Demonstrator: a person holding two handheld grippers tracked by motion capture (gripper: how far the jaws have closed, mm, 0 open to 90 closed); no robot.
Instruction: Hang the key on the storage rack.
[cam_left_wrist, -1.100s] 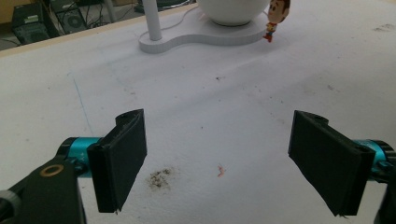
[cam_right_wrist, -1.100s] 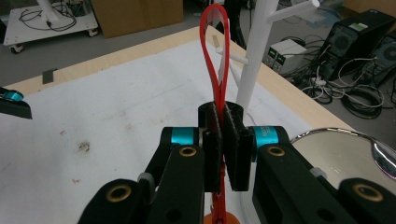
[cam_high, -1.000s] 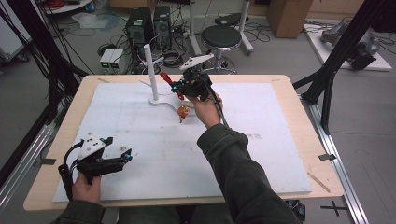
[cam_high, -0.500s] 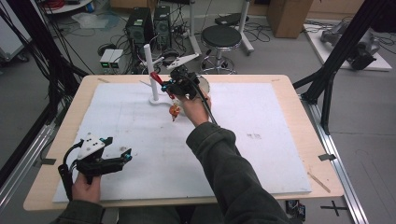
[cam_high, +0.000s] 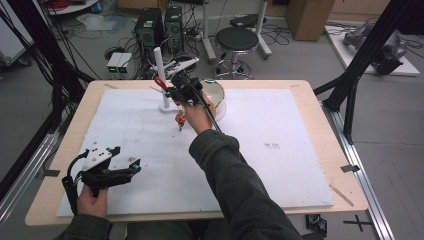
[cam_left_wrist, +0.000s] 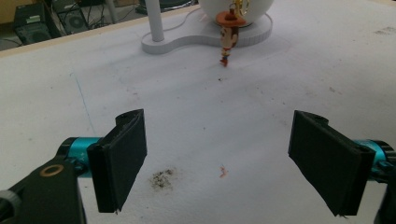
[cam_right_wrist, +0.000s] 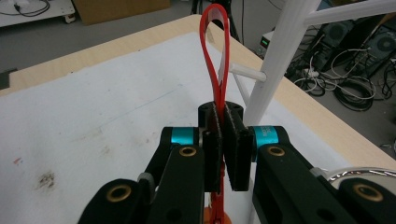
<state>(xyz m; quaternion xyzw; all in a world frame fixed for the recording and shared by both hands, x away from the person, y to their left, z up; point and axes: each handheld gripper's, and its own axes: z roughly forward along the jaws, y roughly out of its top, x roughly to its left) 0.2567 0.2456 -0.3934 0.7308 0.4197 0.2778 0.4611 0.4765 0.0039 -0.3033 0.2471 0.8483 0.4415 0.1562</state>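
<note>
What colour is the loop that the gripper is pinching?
Red. The loop shows best in the right gripper view.

A broad stretch of the white foam sheet (cam_high: 280, 145) covering the wooden table is lying bare across the middle and right. At the far edge, the white plastic post stand (cam_high: 161, 75) with side pegs and the round white bowl (cam_high: 216, 94) beside it are standing together, narrowing passage there.

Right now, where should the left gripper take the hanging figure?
Probably across the figure's body, coming in level from the open table side: it dangles upright below the right gripper, which clamps its red strap above, so the strap is taken.
</note>
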